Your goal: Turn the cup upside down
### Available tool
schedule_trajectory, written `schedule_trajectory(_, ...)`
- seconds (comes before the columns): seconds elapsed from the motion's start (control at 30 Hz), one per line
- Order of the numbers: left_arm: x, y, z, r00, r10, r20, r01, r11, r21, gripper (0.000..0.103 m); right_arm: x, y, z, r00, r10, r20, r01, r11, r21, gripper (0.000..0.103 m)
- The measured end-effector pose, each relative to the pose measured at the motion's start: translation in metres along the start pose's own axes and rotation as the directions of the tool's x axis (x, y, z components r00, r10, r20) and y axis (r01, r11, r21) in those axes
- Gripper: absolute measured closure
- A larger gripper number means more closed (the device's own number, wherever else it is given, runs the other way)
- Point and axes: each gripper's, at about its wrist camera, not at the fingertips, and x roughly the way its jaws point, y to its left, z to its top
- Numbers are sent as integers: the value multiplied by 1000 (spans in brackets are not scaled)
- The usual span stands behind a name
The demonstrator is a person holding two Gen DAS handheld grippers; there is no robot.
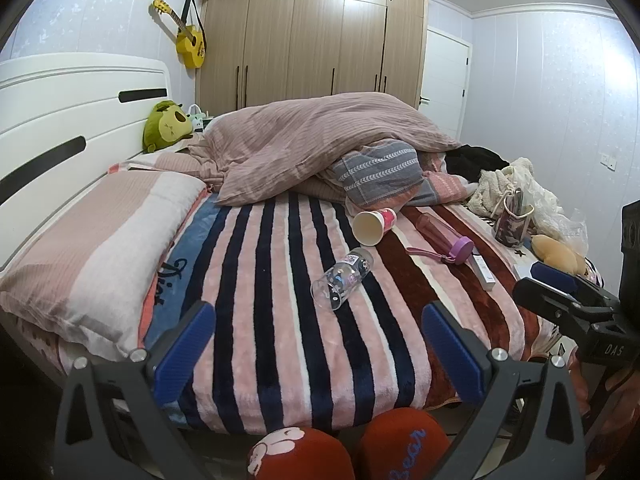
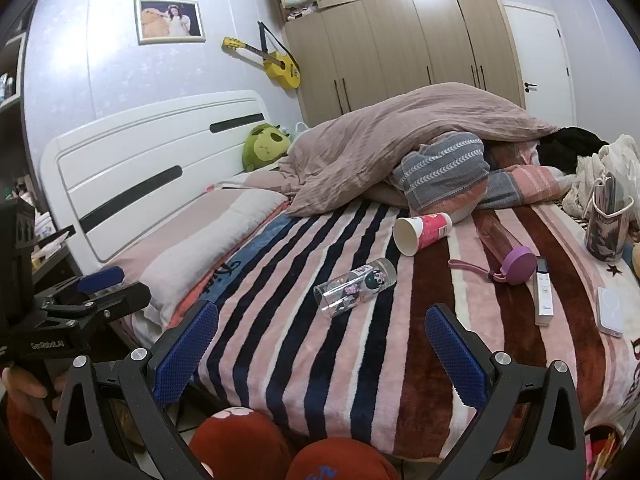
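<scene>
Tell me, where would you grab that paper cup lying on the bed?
Probably around the pink paper cup's side wall near the middle, coming from above with the fingers straddling it. It lies on its side, open mouth facing the grippers, so the round wall is exposed on top.

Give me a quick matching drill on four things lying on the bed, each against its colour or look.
1. paper cup lying on its side
2. small clear glass with cartoon stickers
3. slim tinted water bottle
4. round plush toy by the headboard

A. green
B. purple lid and strap
C. see-through
D. pink outside, white inside

Pairs: 1-D, 2-C, 3-B, 4-A
</scene>
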Motion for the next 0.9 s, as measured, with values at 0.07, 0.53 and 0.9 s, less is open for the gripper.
schedule_trajectory(0.07,0,0,0,1000,-1,-1,1,1000,1,0,-1,3,0,1000,-1,-1,1,1000,1,0)
schedule_trajectory(0.53,-11,1,-5,1000,11,-3,-11,1000,-7,0,0,3,-1,1000,-1,-2,1,1000,1,0)
schedule_trajectory(0.9,-8,5,-7,1000,12,-6,-12,1000,-10,0,0,3,-1,1000,-2,-3,2,1000,1,0)
